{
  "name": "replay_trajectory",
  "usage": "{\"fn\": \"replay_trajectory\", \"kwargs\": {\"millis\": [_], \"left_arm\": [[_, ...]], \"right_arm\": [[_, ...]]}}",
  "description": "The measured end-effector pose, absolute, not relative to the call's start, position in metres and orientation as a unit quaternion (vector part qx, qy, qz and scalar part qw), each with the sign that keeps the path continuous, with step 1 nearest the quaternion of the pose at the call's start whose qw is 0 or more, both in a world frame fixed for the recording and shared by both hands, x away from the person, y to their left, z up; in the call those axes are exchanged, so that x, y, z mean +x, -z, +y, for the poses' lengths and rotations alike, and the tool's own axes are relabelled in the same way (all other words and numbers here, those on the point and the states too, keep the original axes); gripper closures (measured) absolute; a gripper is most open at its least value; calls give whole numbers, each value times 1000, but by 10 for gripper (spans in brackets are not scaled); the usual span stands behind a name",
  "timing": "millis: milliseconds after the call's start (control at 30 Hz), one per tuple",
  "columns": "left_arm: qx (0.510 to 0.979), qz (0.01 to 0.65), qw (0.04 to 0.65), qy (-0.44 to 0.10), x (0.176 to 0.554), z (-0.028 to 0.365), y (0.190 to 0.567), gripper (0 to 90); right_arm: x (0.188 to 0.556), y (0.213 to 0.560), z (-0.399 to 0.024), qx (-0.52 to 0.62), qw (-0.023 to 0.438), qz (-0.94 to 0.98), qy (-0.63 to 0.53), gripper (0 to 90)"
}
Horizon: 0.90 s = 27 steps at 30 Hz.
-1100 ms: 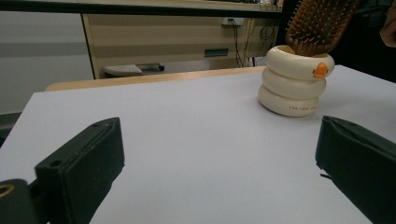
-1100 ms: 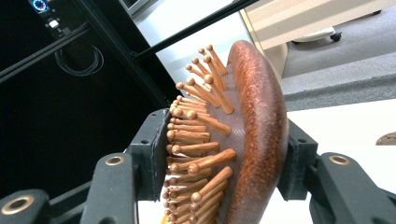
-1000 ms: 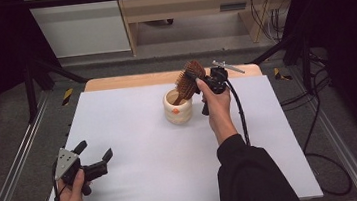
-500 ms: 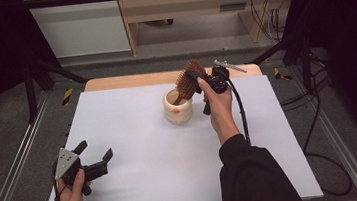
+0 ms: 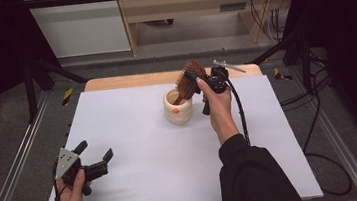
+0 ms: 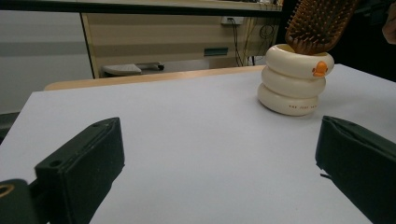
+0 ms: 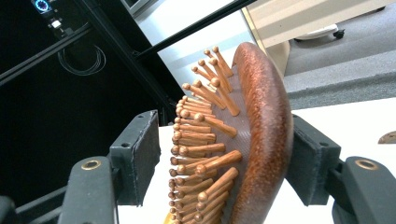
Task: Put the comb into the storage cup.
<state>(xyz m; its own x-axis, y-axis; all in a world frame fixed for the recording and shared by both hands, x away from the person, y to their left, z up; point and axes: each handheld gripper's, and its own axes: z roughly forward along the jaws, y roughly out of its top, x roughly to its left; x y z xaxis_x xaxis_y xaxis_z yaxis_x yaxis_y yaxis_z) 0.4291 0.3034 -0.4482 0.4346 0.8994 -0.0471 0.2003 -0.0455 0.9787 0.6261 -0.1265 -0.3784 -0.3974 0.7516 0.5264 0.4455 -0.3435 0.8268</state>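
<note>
Little has changed since earlier: right tool [image 5: 204, 83] still grips the wooden hairbrush [image 5: 187, 79] above the cream cup [image 5: 177, 107], upper centre of the desk [image 5: 136, 150]; left tool [image 5: 94, 157] stays released, lower left.

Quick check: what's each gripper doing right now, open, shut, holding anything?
Left gripper: open, holding nothing, low over the table.
Right gripper: around the hairbrush head above the cup; grip cannot be told.

One wooden hairbrush [image 5: 190, 77], one cream ringed cup [image 5: 178, 107], and two grippers, left gripper [image 5: 96, 162] and right gripper [image 5: 203, 84]
</note>
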Motion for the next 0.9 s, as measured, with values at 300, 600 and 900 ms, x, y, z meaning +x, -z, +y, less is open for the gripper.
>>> {"fn": "replay_trajectory", "kwargs": {"millis": [300,600,900], "left_arm": [[648,424,545,-321,429,303,448,14],[645,424,545,-327,428,304,447,14],[646,425,546,-324,429,304,448,14]], "right_arm": [[625,377,-125,533,125,561,-622,329],[624,376,-125,536,123,564,-617,291],[625,377,-123,535,129,571,-609,213]]}}
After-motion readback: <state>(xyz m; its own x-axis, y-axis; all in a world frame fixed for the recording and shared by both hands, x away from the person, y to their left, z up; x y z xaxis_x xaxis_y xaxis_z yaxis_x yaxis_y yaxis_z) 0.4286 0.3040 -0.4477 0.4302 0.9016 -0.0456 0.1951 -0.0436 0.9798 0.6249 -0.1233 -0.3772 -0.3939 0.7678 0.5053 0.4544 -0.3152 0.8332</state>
